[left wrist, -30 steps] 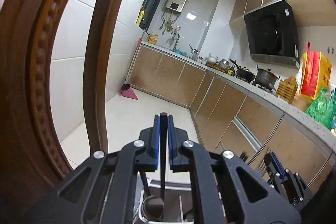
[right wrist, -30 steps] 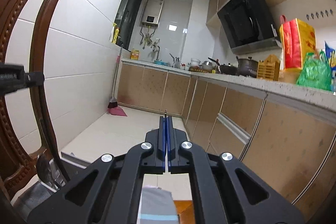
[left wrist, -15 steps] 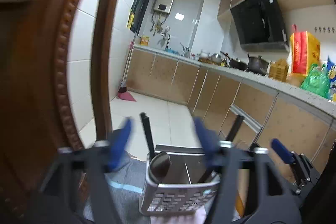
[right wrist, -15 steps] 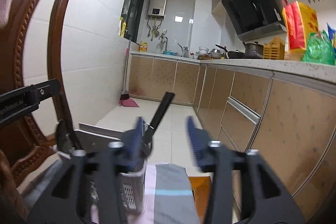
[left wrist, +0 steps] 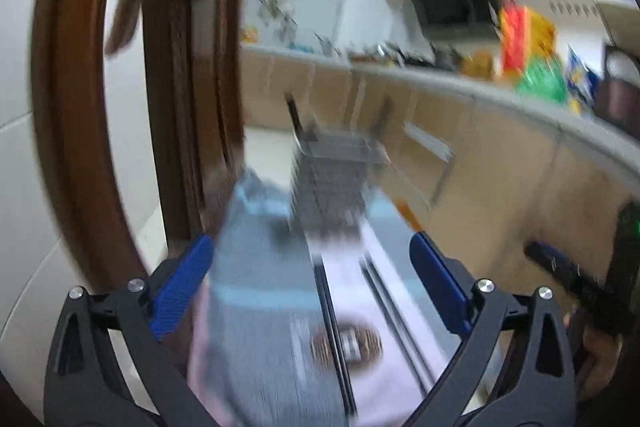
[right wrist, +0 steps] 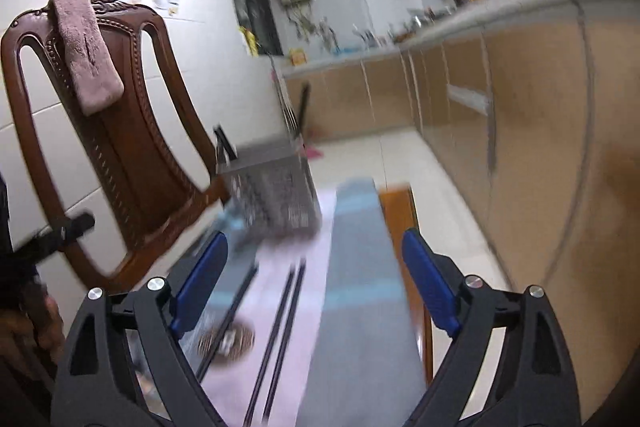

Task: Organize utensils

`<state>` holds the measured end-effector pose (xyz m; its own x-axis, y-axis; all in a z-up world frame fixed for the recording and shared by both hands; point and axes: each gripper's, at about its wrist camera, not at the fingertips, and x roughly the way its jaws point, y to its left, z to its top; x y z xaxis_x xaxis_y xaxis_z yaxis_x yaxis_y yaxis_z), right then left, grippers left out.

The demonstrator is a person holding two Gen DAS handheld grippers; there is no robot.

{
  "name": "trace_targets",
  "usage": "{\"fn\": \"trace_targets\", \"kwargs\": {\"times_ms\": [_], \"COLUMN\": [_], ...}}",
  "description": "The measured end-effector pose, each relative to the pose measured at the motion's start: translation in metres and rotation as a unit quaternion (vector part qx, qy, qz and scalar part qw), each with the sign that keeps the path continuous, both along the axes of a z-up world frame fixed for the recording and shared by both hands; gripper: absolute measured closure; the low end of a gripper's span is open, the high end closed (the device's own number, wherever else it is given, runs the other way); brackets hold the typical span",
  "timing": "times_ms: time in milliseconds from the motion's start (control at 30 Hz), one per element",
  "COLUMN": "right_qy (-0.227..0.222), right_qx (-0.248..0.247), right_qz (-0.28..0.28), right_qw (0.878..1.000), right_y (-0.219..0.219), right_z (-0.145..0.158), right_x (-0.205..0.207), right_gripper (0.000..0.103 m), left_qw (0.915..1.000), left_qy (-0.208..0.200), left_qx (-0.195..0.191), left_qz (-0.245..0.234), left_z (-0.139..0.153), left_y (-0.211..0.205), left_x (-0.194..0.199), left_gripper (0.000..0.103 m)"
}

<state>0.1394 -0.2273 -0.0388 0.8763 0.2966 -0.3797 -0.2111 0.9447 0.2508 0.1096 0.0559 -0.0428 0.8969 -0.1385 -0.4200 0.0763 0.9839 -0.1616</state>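
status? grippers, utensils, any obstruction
Left gripper and right gripper open, empty, jaws just opened. Metal caddy upright, two dark handles in it; chopsticks loose on cloth. Chair beside caddy, not blocking.

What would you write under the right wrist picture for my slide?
Open tongs above black chopsticks on a striped cloth, metal utensil holder ahead.

Pink-and-grey striped cloth (right wrist: 352,267), silver perforated holder (right wrist: 276,195).
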Motion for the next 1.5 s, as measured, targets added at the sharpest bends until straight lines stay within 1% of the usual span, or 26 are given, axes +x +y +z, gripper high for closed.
{"fn": "trace_targets", "kwargs": {"times_ms": [67, 100, 200, 233, 367, 467, 533, 733, 833, 1000, 1500], "right_qy": [0.033, 0.036, 0.036, 0.037, 0.043, 0.034, 0.036, 0.043, 0.047, 0.049, 0.055], "right_qx": [0.012, 0.012, -0.029, -0.043, -0.071, -0.076, -0.073, -0.074, -0.069, -0.073, -0.081], "right_qz": [-0.002, -0.001, 0.020, 0.028, 0.036, 0.032, 0.029, 0.024, 0.021, 0.025, 0.026], "right_qw": [0.999, 0.999, 0.999, 0.998, 0.996, 0.996, 0.996, 0.996, 0.996, 0.996, 0.995], "right_y": [-0.002, -0.001, 0.017, 0.025, 0.042, 0.043, 0.040, 0.037, 0.036, 0.039, 0.046], "right_z": [-0.010, -0.012, -0.016, -0.019, -0.030, -0.028, -0.026, -0.027, -0.028, -0.031, -0.036], "right_x": [-0.020, -0.026, -0.046, -0.051, -0.061, -0.068, -0.065, -0.062, -0.059, -0.059, -0.052], "right_gripper": [0.016, 0.016, 0.016, 0.016, 0.016, 0.016, 0.016, 0.016, 0.016, 0.016, 0.016], "left_qw": [0.9987, 0.9978, 0.9950, 0.9941, 0.9928, 0.9926, 0.9928, 0.9917, 0.9916, 0.9919, 0.9913], "left_qy": [0.031, 0.045, 0.081, 0.086, 0.098, 0.114, 0.114, 0.116, 0.118, 0.116, 0.126], "left_qx": [0.040, 0.048, 0.059, 0.065, 0.069, 0.041, 0.032, 0.053, 0.050, 0.049, 0.035], "left_qz": [0.000, 0.001, -0.007, -0.006, 0.006, 0.014, 0.016, 0.018, 0.019, 0.018, 0.020], "left_z": [-0.019, -0.026, -0.043, -0.046, -0.057, -0.057, -0.056, -0.058, -0.057, -0.056, -0.057], "left_y": [-0.016, -0.022, -0.035, -0.038, -0.036, -0.029, -0.026, -0.031, -0.031, -0.030, -0.026], "left_x": [-0.019, -0.022, -0.030, -0.032, -0.030, -0.021, -0.024, -0.023, -0.023, -0.024, -0.021], "left_gripper": [0.005, 0.005, 0.005, 0.005, 0.005, 0.005, 0.005, 0.005, 0.005, 0.005, 0.005]}}
